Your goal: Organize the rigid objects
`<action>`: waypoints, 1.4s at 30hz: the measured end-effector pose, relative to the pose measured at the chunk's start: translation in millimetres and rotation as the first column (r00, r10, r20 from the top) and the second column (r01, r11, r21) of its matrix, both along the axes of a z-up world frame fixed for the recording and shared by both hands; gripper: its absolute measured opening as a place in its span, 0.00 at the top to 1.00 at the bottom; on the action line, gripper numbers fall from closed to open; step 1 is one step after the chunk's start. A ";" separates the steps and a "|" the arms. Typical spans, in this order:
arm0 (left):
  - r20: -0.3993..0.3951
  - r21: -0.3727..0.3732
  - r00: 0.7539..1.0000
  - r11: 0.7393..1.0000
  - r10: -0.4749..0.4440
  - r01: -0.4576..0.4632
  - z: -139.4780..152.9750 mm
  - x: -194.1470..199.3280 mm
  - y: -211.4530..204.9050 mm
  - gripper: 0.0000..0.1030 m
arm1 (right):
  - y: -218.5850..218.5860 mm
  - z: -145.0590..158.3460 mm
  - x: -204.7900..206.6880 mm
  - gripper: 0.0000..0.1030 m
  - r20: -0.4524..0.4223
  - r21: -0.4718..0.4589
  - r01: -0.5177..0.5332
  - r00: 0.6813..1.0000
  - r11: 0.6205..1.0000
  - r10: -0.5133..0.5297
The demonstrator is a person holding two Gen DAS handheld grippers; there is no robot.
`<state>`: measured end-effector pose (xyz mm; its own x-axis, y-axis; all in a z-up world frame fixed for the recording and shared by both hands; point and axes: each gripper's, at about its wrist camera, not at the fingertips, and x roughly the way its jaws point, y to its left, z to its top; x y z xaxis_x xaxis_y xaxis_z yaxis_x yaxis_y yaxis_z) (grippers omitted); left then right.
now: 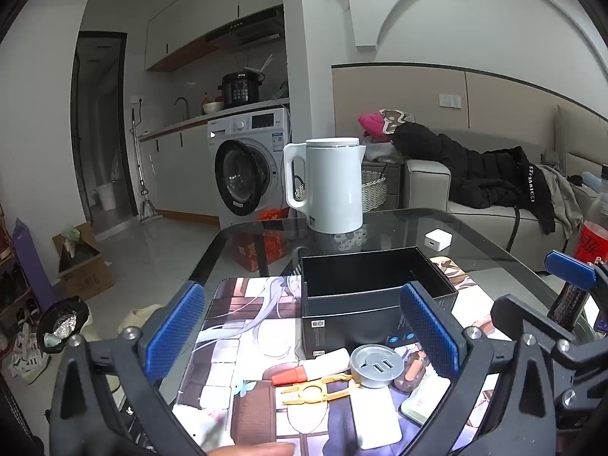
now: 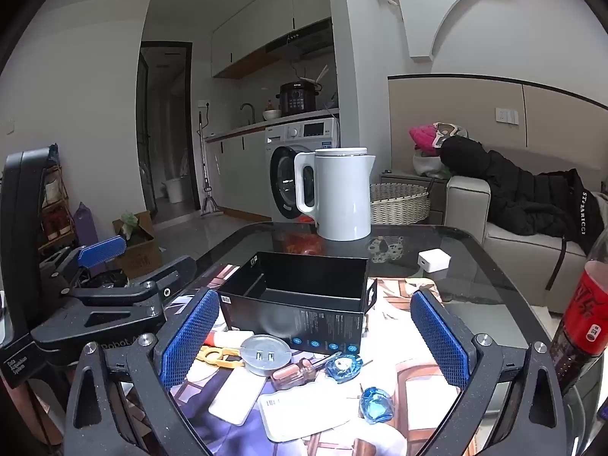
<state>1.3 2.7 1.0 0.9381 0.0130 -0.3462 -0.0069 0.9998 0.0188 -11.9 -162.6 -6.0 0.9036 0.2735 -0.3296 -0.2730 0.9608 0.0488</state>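
Observation:
An open black box (image 1: 376, 285) (image 2: 300, 296) stands on a printed mat (image 1: 243, 315) on the glass table. In front of it lie a round silver USB puck (image 1: 376, 364) (image 2: 264, 353), a yellow plastic tool (image 1: 319, 391) (image 2: 218, 355), an orange-capped white tube (image 1: 311, 368), a screwdriver (image 2: 300, 370), white cards (image 1: 374, 414) (image 2: 304, 414) and two blue clear pieces (image 2: 376, 404). My left gripper (image 1: 304, 334) is open and empty above the pile. My right gripper (image 2: 315, 338) is open and empty above the pile too.
A white kettle (image 1: 330, 182) (image 2: 338, 193) stands at the table's far edge, with a white charger cube (image 1: 437, 237) (image 2: 433, 260) to its right. A red-label cola bottle (image 2: 581, 323) (image 1: 589, 243) stands at the right. Beyond are a sofa and a washing machine.

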 end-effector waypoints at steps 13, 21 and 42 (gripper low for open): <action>0.032 0.030 0.999 0.999 -0.011 0.010 9.1 -11.9 -5.8 0.00 | -10.3 3.3 -6.3 0.01 -0.006 0.000 0.005 1.000 1.000 -0.005; 0.035 0.021 0.999 1.000 -0.007 0.006 8.2 -9.5 -5.4 0.00 | -3.6 4.2 -4.4 0.01 -0.020 -0.009 0.007 1.000 1.000 -0.008; 0.042 0.015 0.999 1.000 -0.006 0.005 8.2 -11.2 -1.9 0.00 | -1.2 1.1 -3.4 0.01 -0.017 -0.018 0.001 1.000 1.000 -0.002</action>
